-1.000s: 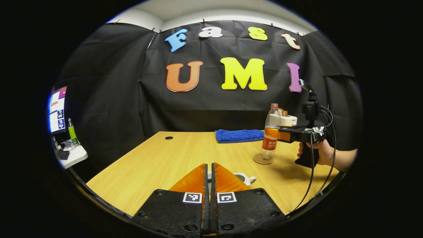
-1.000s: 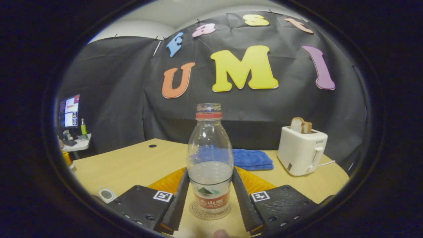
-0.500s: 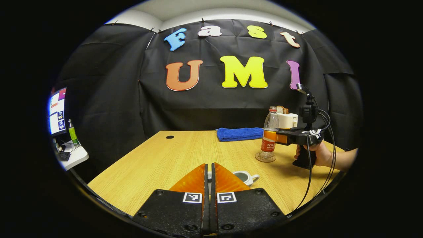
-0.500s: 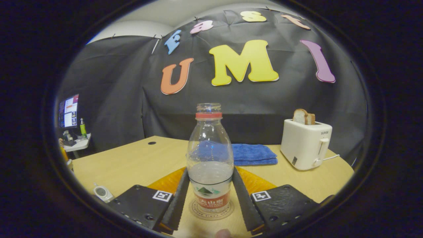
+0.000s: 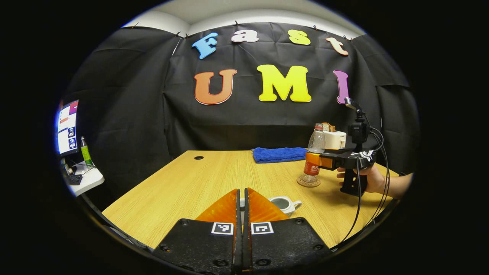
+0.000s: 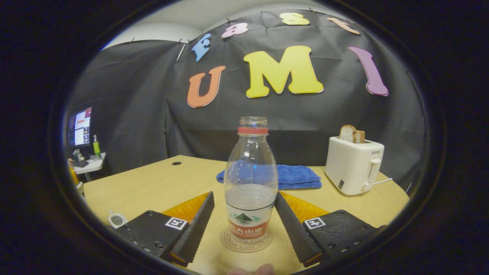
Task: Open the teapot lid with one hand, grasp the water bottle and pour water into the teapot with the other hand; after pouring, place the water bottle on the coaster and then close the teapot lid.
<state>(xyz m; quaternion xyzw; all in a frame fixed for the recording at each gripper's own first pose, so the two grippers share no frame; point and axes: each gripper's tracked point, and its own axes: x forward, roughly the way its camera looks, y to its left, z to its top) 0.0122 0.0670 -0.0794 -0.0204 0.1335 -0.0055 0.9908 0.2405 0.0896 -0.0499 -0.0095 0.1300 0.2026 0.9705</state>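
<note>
Standing on coaster, water bottle between parted right hand-held gripper.

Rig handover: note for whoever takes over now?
Right gripper: open, fingers off the bottle on both sides.
Left gripper: shut; whether it holds the lid can't be told.
Bottle: upright on the coaster, uncapped, part full.
Teapot: on the table just past the left fingers, lid off.
Done: bottle placed on the coaster.
Left: back the right gripper off, close the teapot lid.
</note>
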